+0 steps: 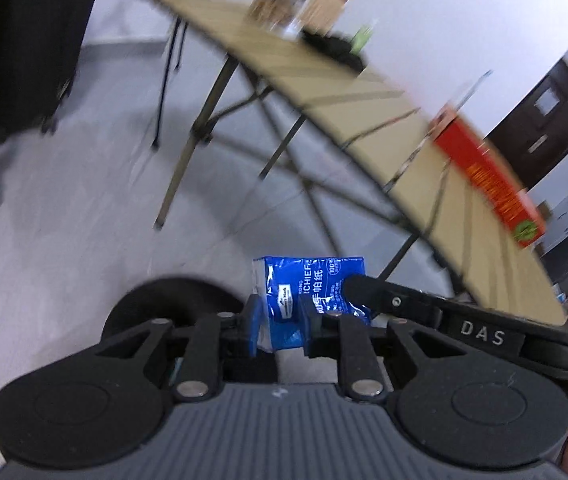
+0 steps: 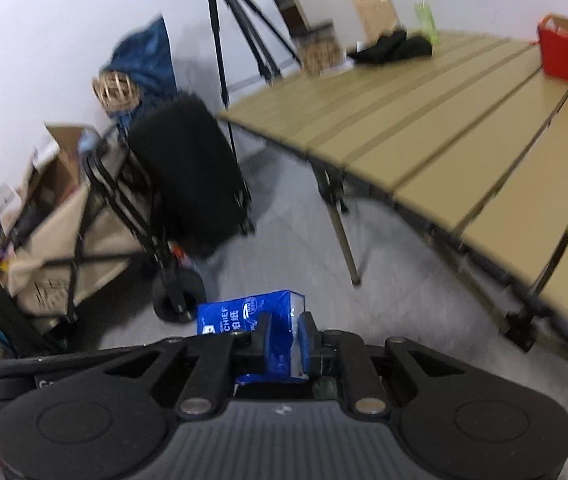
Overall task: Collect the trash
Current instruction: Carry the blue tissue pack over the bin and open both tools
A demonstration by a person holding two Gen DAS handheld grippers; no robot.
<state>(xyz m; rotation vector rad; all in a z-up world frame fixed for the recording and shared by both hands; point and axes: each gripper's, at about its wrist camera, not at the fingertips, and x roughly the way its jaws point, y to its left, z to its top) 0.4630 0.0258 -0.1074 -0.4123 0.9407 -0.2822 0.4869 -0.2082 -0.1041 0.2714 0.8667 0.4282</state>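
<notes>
Each hand carries its own piece of trash clear of the slatted tan folding counter [image 2: 423, 128], and both views are smeared by motion.

The left gripper [image 1: 280, 322] has a crumpled blue plastic tissue packet with white lettering [image 1: 307, 284] between its fingers [image 1: 252, 326]. The packet stands up past the fingertips, and its lower edge hangs back behind them toward the gripper's body. The hold looks soft: the film is wrinkled and sits in a gap that is not fully closed, so I would call it a light pinch, enough to carry a nearly weightless wrapper without crushing it. A thin black bar marked DAS [image 1: 479, 336] crosses just right of the fingers and overlaps the packet's right edge.

The right gripper [image 2: 285, 348] is clenched tight on a blue cardboard tissue box with white print [image 2: 244, 318]. The fingers [image 2: 307, 344] squeeze its near end, while most of the box juts out ahead and to the left of them. Gripping a rigid carton by one narrow end probably explains the firm clamp, since a loose hold would let it swing.

Both grippers tilt down toward the grey floor [image 2: 284, 248], with the counter off to the right of the fingers and a black soft case on a folding cart [image 2: 188, 168] ahead to the left. No bin or bag shows in either view, so where the trash belongs cannot be told; judging by the carry, the drop-off is yet to come
</notes>
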